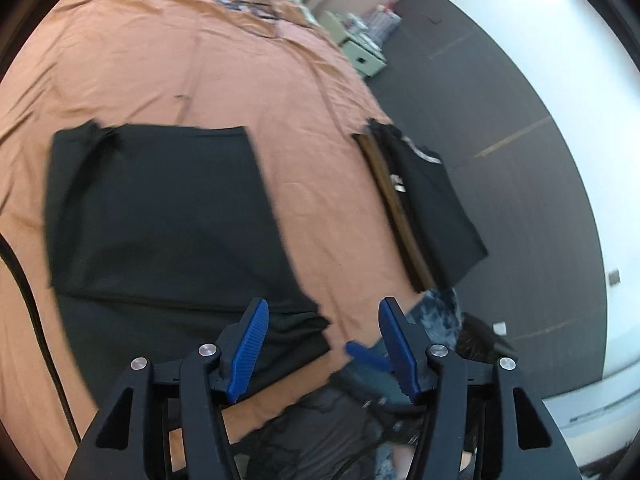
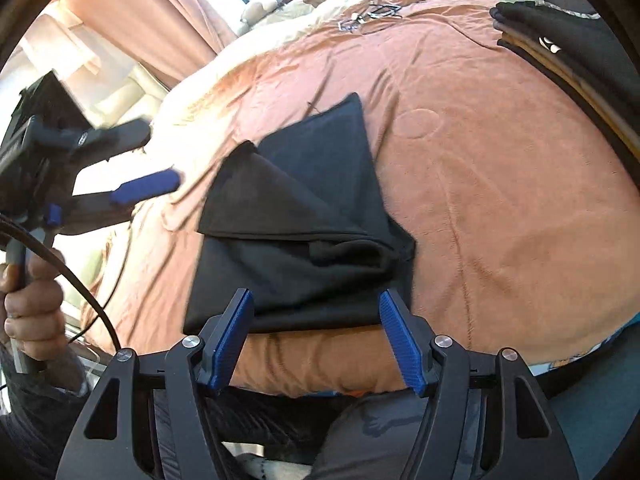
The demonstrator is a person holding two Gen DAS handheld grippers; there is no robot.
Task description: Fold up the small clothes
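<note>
A black garment (image 1: pixel 160 216) lies folded on the orange bedspread (image 1: pixel 280 80); in the right wrist view it (image 2: pixel 304 232) shows several layers with a flap folded over the top. My left gripper (image 1: pixel 322 312) is open and empty, just off the garment's near right corner. My right gripper (image 2: pixel 316 308) is open and empty, its jaws straddling the garment's near edge. The left gripper also shows in the right wrist view (image 2: pixel 148 186), held to the left of the garment.
A stack of folded dark clothes (image 1: pixel 424 200) sits at the bed's right edge, also in the right wrist view (image 2: pixel 568 40). A black cable (image 1: pixel 28 300) trails on the left. Small items (image 1: pixel 244 0) lie at the bed's far end. Dark floor (image 1: pixel 520 140) lies beyond.
</note>
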